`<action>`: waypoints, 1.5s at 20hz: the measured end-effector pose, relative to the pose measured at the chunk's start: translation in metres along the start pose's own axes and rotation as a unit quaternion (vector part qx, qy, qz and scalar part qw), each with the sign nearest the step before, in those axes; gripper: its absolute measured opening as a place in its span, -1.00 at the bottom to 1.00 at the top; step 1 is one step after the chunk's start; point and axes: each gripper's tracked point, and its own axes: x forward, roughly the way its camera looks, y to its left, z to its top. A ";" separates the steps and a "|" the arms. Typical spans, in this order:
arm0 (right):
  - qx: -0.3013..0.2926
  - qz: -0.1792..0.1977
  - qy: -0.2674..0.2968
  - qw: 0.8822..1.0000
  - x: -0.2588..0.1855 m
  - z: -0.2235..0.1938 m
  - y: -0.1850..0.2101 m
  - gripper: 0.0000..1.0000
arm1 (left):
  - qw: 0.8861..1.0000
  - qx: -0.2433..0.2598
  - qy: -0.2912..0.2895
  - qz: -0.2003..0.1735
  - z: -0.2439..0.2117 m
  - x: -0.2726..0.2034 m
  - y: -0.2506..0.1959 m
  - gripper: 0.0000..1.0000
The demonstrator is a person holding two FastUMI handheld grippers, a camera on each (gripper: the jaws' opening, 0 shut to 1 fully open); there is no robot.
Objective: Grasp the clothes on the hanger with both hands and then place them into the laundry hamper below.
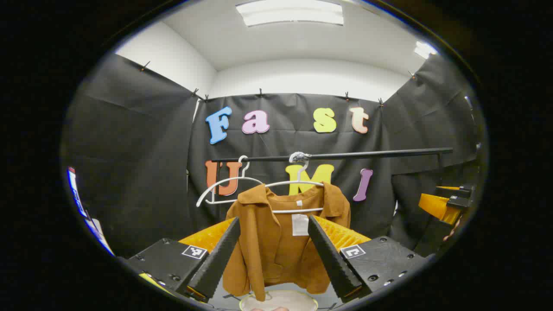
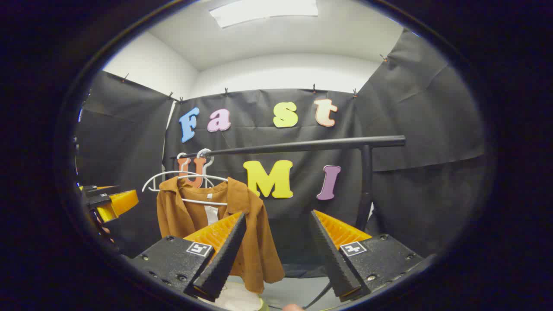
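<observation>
Facing jacket (image 1: 276, 242) dead ahead of left gripper (image 1: 274, 250); lying left of right gripper (image 2: 276, 250); both gaping wide, holding nothing.

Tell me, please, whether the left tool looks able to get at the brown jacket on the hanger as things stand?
Probably yes: the left tool is open and faces the brown jacket head-on, nothing lying between them. The jacket hangs free on its white hanger.
</observation>
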 end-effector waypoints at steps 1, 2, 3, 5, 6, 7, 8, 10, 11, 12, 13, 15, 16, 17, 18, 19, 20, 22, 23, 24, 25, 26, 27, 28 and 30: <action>0.002 0.007 0.000 1.000 0.004 -0.001 0.000 0.89 | 1.000 0.002 0.003 0.005 -0.001 -0.001 0.000 1.00; 0.004 0.011 0.002 1.000 0.007 -0.003 0.000 0.87 | 1.000 0.003 0.005 0.009 -0.002 -0.003 0.000 1.00; 0.006 0.016 0.004 1.000 0.010 -0.006 0.000 0.89 | 1.000 0.001 0.005 0.013 -0.002 -0.005 0.001 1.00; 0.007 0.025 0.003 1.000 0.014 -0.007 -0.001 0.86 | 1.000 -0.018 0.012 -0.006 -0.004 -0.010 -0.011 0.94; 0.007 0.029 0.001 1.000 0.017 -0.005 0.000 0.86 | 0.999 -0.027 0.016 -0.013 -0.004 -0.010 -0.017 1.00; 0.008 0.035 0.002 0.999 0.019 -0.007 0.001 0.89 | 0.999 -0.027 0.015 -0.008 -0.004 -0.012 -0.015 0.94; 0.007 0.041 0.004 0.999 0.021 -0.008 0.003 0.86 | 1.000 -0.021 0.014 0.003 -0.002 -0.012 -0.009 0.94; 0.002 0.051 0.010 0.999 0.025 -0.011 0.004 0.89 | 1.000 -0.008 0.008 0.026 0.000 -0.016 0.000 1.00; -0.002 0.056 0.013 0.998 0.027 -0.014 0.005 0.85 | 0.999 -0.003 0.002 0.040 0.003 -0.019 0.003 1.00; -0.005 0.062 0.017 0.998 0.031 -0.015 0.006 0.87 | 0.999 -0.001 -0.004 0.052 0.005 -0.019 0.006 1.00; -0.008 0.067 0.021 0.998 0.032 -0.018 0.008 0.89 | 0.998 0.001 -0.003 0.060 0.005 -0.019 0.007 1.00; -0.008 0.075 0.030 0.997 0.038 -0.024 0.013 0.89 | 0.997 0.002 0.008 0.071 -0.004 -0.018 0.006 1.00; -0.006 0.082 0.036 0.996 0.041 -0.028 0.017 0.89 | 0.997 0.004 0.012 0.077 -0.007 -0.017 0.007 1.00; -0.003 0.089 0.045 0.995 0.045 -0.035 0.022 0.86 | 0.997 0.006 0.016 0.079 -0.010 -0.015 0.005 1.00; 0.001 0.095 0.053 0.994 0.050 -0.041 0.028 0.86 | 0.997 0.007 0.019 0.074 -0.014 -0.011 0.003 1.00; 0.005 0.097 0.064 0.993 0.054 -0.048 0.033 0.86 | 0.997 0.007 0.024 0.067 -0.019 -0.006 0.000 1.00; 0.011 0.098 0.075 0.992 0.059 -0.055 0.039 0.89 | 0.998 0.006 0.029 0.057 -0.025 0.001 -0.001 1.00; 0.023 0.102 0.090 0.990 0.071 -0.064 0.054 0.86 | 0.998 0.007 0.040 0.038 -0.037 0.018 -0.003 1.00; 0.028 0.102 0.096 0.990 0.078 -0.069 0.061 0.86 | 0.998 0.005 0.046 0.030 -0.044 0.028 -0.001 1.00; 0.033 0.101 0.099 0.989 0.085 -0.071 0.068 0.86 | 0.998 0.002 0.052 0.021 -0.049 0.038 0.000 0.93; 0.036 0.101 0.098 0.989 0.094 -0.073 0.075 0.87 | 0.998 -0.003 0.057 0.012 -0.055 0.048 0.001 0.83; 0.038 0.098 0.100 0.989 0.103 -0.075 0.081 0.87 | 0.998 -0.009 0.063 0.005 -0.061 0.059 0.001 1.00; 0.039 0.095 0.102 0.990 0.112 -0.080 0.086 0.89 | 0.997 -0.015 0.072 -0.002 -0.069 0.071 0.001 1.00; 0.039 0.091 0.108 0.989 0.123 -0.086 0.090 0.89 | 0.997 -0.020 0.078 -0.010 -0.076 0.082 0.001 1.00; 0.043 0.084 0.121 0.988 0.141 -0.098 0.099 0.87 | 0.995 -0.028 0.092 -0.020 -0.090 0.104 0.001 0.92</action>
